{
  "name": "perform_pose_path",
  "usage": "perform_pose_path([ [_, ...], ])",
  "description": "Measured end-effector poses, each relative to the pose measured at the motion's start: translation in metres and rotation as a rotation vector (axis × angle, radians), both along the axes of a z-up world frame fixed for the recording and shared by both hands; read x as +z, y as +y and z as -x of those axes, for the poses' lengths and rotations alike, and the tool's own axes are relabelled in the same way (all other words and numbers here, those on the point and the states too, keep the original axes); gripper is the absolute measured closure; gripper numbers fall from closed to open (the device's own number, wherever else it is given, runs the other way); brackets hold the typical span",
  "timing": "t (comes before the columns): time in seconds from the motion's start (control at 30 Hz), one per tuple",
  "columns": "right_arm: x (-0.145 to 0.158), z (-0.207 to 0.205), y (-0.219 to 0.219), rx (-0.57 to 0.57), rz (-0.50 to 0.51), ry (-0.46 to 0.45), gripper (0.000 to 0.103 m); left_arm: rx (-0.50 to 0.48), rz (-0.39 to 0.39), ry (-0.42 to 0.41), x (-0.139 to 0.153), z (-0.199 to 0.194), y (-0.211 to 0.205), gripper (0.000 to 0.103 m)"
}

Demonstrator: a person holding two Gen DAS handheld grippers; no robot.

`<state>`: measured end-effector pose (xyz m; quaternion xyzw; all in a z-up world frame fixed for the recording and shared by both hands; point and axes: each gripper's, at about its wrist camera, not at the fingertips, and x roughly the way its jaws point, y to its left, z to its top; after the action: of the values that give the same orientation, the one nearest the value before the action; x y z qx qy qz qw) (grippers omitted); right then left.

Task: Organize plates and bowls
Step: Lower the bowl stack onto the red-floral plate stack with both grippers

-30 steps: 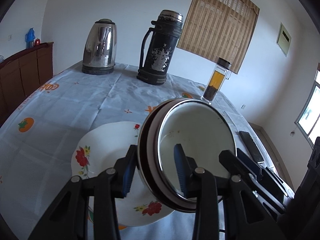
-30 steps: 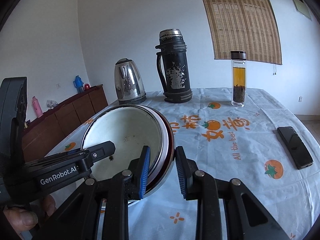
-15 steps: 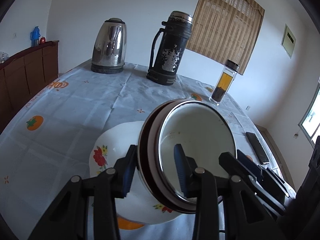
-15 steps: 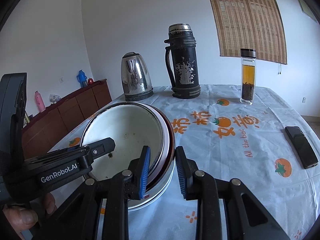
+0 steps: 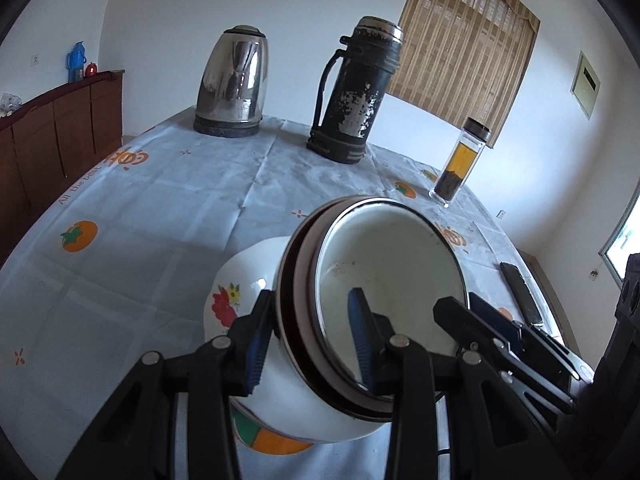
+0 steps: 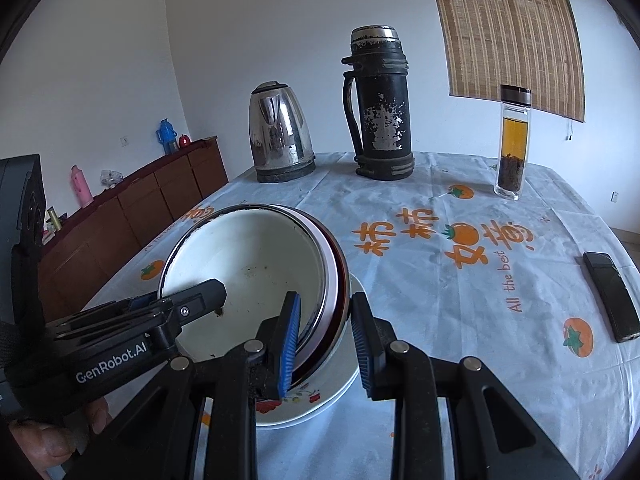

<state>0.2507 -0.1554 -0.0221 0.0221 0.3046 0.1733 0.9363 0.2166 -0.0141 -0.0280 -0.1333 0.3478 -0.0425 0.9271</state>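
A stack of white bowls with dark rims [image 5: 384, 276] [image 6: 248, 272] hangs between both grippers, low over a white floral plate [image 5: 236, 292] [image 6: 320, 400] on the table. My left gripper [image 5: 308, 344] is shut on the stack's near rim, one finger inside and one outside. My right gripper [image 6: 326, 344] is shut on the opposite rim in the same way. The stack hides most of the plate. I cannot tell whether the stack touches the plate.
At the back of the table stand a steel kettle [image 6: 280, 140], a black thermos [image 6: 380, 108] and a glass tea bottle [image 6: 514, 144]. A black phone [image 6: 610, 296] lies at the right. A wooden sideboard [image 6: 132, 208] runs along the left wall.
Both grippers have carried the bowl stack forward and down, so it now sits lower over the floral plate and covers more of it. Both grips are unchanged.
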Motion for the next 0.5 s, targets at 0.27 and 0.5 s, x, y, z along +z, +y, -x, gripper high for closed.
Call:
perform_pose_path([
  [0.27, -0.0036, -0.0058, 0.0082, 0.01, 0.005, 0.015, 0.073, 0.018, -0.001, 0.017, -0.0037, -0.0037, 0.0054, 0.068],
  [0.5, -0.0053, -0.0092, 0.0097, 0.009, 0.011, 0.027, 0.073, 0.016, 0.002, 0.033, -0.0071, -0.0061, 0.0045, 0.068],
])
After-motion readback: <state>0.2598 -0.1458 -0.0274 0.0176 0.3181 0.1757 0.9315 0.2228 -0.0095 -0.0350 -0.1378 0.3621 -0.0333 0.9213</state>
